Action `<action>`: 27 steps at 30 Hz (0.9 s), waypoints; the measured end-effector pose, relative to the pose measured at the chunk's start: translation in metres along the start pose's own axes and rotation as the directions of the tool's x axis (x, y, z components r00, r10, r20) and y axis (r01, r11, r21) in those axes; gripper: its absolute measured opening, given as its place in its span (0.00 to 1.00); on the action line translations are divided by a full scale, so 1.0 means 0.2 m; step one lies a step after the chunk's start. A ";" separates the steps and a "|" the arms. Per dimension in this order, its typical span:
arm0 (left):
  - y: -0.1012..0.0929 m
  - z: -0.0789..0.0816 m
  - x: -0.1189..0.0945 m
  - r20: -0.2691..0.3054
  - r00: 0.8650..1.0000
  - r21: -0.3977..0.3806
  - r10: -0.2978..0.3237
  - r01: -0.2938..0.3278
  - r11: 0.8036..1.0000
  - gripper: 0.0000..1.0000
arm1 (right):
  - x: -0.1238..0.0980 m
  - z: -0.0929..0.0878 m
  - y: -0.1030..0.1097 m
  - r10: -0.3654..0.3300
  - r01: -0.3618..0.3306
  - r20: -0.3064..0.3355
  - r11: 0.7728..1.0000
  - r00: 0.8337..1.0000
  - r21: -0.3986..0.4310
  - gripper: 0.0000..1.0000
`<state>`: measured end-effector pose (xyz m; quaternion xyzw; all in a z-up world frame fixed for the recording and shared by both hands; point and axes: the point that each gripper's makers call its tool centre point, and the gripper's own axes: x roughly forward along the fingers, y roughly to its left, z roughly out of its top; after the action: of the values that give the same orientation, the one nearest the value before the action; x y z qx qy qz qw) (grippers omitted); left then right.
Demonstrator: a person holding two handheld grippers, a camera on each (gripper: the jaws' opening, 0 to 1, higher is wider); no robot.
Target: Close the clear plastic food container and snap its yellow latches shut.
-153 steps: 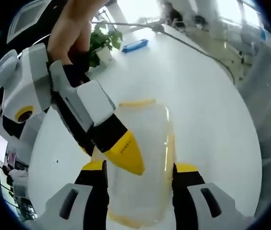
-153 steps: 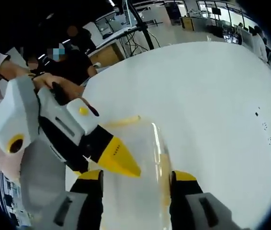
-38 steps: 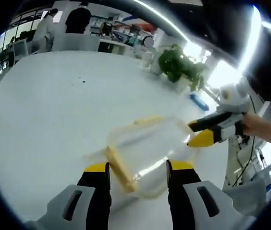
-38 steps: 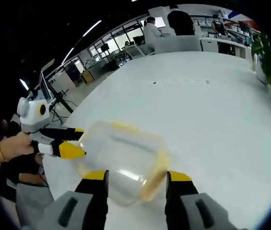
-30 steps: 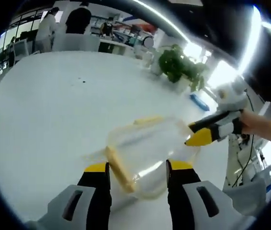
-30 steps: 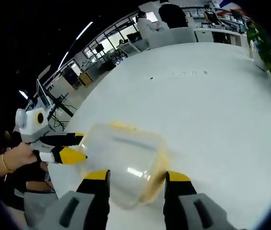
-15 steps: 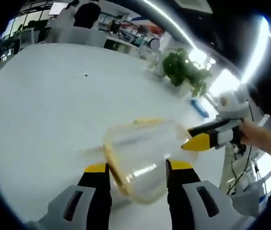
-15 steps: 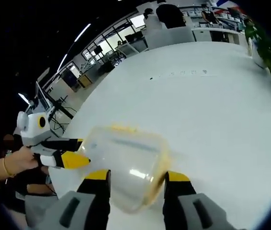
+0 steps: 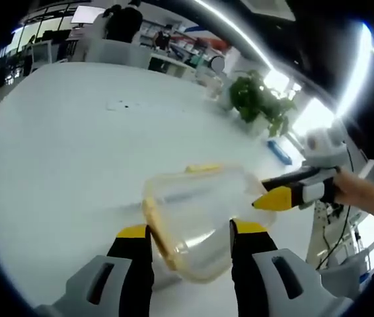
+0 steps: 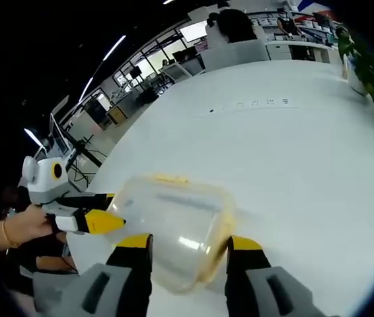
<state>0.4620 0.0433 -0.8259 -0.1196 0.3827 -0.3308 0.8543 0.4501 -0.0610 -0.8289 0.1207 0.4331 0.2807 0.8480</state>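
White tabletop (image 9: 55, 145) is carrying the clear container (image 9: 197, 211); left gripper (image 9: 190, 232) and right gripper (image 10: 188, 244) are being held open around it, with a potted plant (image 9: 261, 104) being shown in the left gripper view.

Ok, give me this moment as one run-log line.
container: lidded, on white table | left gripper: open, fingers astride container | right gripper: open, astride opposite end | yellow latch: state unclear

The clear plastic container (image 9: 197, 211) sits on the white table (image 9: 61, 152), lid on, its rounded rectangular body see-through with a yellow rim. One yellow latch (image 9: 156, 232) runs along its near side and another (image 9: 203, 169) lies at the far edge; whether they are snapped cannot be told.
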 end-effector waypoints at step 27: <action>0.31 0.17 -0.05 0.049 0.998 -0.017 0.040 -0.039 0.999 0.45 | 0.26 0.22 0.11 0.028 -0.027 0.041 0.999 0.999 -0.024 0.42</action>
<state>0.5108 0.0942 -0.8258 -0.1269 0.3663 -0.3077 0.8690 0.5009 -0.0116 -0.8283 0.1224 0.4106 0.2946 0.8542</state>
